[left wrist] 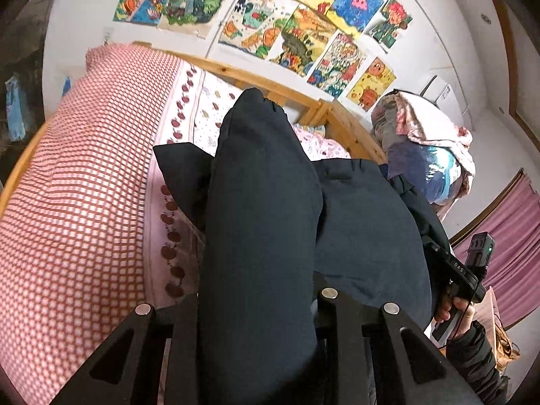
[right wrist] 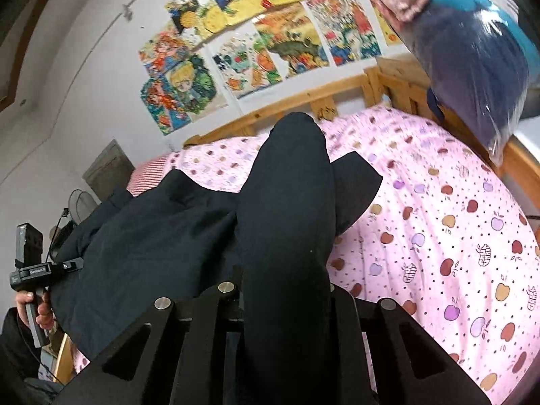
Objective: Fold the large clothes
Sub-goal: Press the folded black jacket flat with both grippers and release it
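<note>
Children's drawings (left wrist: 297,30) in bright colours cover the white wall behind a wooden-framed bed (right wrist: 290,106). Pink bedding printed with apples (right wrist: 438,236) spreads over the mattress, and in the left wrist view a red-and-white checked quilt (left wrist: 77,182) lies bunched along the left side. At the far right end of the bed sits a heap of bedding and a clear plastic bag holding something blue (right wrist: 472,60).

On the bed lies the dark navy garment (left wrist: 364,222) — large and thick, with pointed flaps of cloth resting on the apple print. Two parts of it are lifted off the bedding, each rising as a long padded fold toward the far bed rail.

In the left wrist view the left gripper (left wrist: 260,307) has its jaws drawn close on one such fold; the cloth fills the gap between them and drapes forward over the fingers, so the fingertips themselves are hidden. In the right wrist view the right gripper (right wrist: 287,297) pinches another fold in the same way, the dark cloth running out from between its jaws.

Each camera also catches the other tool at the frame's edge: a hand (left wrist: 452,310) gripping the right handle at the right of the left view, and a hand (right wrist: 33,307) on the left handle at the left of the right view — the garment slung between them.
</note>
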